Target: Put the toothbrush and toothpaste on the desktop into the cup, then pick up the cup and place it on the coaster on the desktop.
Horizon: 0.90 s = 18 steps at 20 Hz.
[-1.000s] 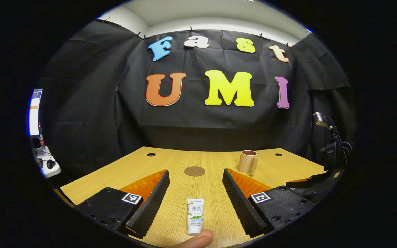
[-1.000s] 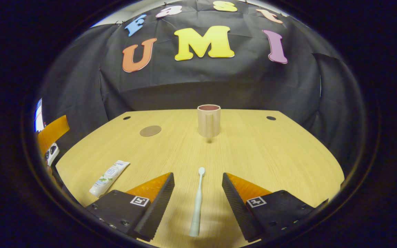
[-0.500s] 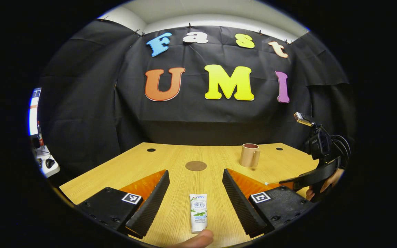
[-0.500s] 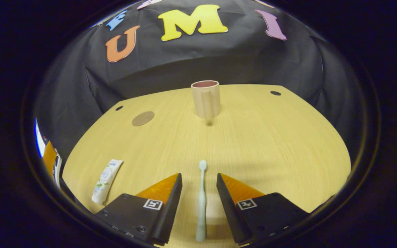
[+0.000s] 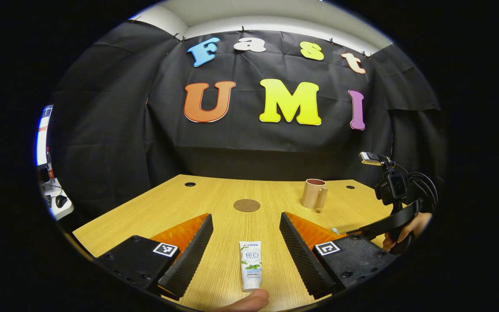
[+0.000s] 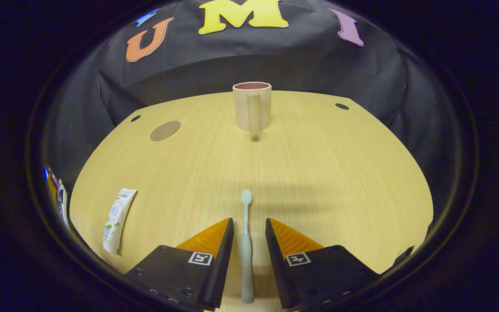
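The right gripper has its ridged fingers narrowed around the handle of the slim pale-green plastic toothbrush lying near the wooden desktop's near edge, though I cannot tell whether both pads touch it. The left gripper stands wide apart astride the small white toothpaste tube, also near that edge. Both look light; the stiff, thin brush probably wants a mid-handle pinch, the soft tube a gentle squeeze across its flat body, before going to the beige cup by the far edge, right of the round brown coaster.
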Available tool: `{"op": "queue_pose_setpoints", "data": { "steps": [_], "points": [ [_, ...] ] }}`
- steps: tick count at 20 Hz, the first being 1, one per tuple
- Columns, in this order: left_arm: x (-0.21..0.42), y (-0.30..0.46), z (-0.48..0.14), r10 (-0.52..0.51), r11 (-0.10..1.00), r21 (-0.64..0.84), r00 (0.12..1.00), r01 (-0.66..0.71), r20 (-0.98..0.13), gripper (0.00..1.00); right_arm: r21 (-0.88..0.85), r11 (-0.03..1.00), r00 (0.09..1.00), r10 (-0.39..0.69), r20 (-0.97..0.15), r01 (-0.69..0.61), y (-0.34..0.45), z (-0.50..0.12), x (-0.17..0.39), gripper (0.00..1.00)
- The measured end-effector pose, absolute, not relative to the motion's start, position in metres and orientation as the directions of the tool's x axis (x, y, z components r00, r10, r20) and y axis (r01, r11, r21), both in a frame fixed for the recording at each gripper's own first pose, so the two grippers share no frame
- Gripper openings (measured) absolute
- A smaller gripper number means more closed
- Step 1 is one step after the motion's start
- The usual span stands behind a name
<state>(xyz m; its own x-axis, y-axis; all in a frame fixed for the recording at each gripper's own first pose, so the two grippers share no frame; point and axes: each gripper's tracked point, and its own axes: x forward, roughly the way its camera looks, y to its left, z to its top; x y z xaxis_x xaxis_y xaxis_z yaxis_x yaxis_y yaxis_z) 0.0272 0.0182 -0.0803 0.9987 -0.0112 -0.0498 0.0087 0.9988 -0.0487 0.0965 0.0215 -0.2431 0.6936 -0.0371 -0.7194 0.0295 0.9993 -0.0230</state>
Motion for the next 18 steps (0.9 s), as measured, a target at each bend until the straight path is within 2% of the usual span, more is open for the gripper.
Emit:
{"op": "queue_pose_setpoints", "data": {
  "steps": [1, 2, 3, 7, 9, 10, 12, 13, 15, 18],
  "points": [
    [0.028, 0.019, -0.081, -0.009, 0.999, -0.049, 0.999, 0.006, -0.052, 0.99, -0.016, 0.999, 0.689, -0.033, -0.724, 0.031, 0.022, -0.244, 0.097, 0.46],
    [0.028, 0.019, -0.081, -0.008, 0.999, -0.051, 0.999, 0.006, -0.052, 0.99, -0.012, 0.999, 0.685, -0.030, -0.728, 0.031, 0.022, -0.245, 0.098, 0.38],
    [0.028, 0.018, -0.081, -0.009, 0.999, -0.052, 0.999, 0.006, -0.053, 0.99, -0.014, 1.000, 0.684, -0.025, -0.729, 0.021, 0.023, -0.246, 0.098, 0.36],
    [0.028, 0.020, -0.083, -0.007, 0.998, -0.055, 0.998, 0.004, -0.059, 0.99, 0.004, 1.000, 0.682, 0.003, -0.731, 0.000, 0.028, -0.248, 0.098, 0.34],
    [0.028, 0.020, -0.085, -0.009, 0.998, -0.061, 0.998, 0.005, -0.066, 0.99, 0.010, 1.000, 0.684, 0.008, -0.729, -0.001, 0.029, -0.245, 0.097, 0.24],
    [0.027, 0.020, -0.086, -0.009, 0.998, -0.061, 0.998, 0.005, -0.068, 0.99, 0.003, 1.000, 0.686, -0.002, -0.728, 0.006, 0.026, -0.246, 0.100, 0.26],
    [0.029, 0.022, -0.087, -0.006, 0.998, -0.058, 0.997, 0.002, -0.071, 0.99, 0.013, 1.000, 0.689, 0.021, -0.725, -0.017, 0.028, -0.244, 0.098, 0.08],
    [0.029, 0.022, -0.089, -0.004, 0.998, -0.058, 0.997, 0.000, -0.073, 0.99, 0.021, 1.000, 0.692, 0.023, -0.722, -0.011, 0.028, -0.245, 0.099, 0.09],
    [0.030, 0.023, -0.092, 0.000, 0.998, -0.067, 0.996, -0.005, -0.086, 0.99, -0.006, 1.000, 0.711, 0.002, -0.703, -0.009, 0.024, -0.243, 0.102, 0.00],
    [0.032, 0.024, -0.097, 0.001, 0.997, -0.080, 0.995, -0.009, -0.105, 0.99, -0.001, 0.999, 0.723, 0.023, -0.690, -0.032, 0.027, -0.244, 0.102, 0.00]
  ]
}}
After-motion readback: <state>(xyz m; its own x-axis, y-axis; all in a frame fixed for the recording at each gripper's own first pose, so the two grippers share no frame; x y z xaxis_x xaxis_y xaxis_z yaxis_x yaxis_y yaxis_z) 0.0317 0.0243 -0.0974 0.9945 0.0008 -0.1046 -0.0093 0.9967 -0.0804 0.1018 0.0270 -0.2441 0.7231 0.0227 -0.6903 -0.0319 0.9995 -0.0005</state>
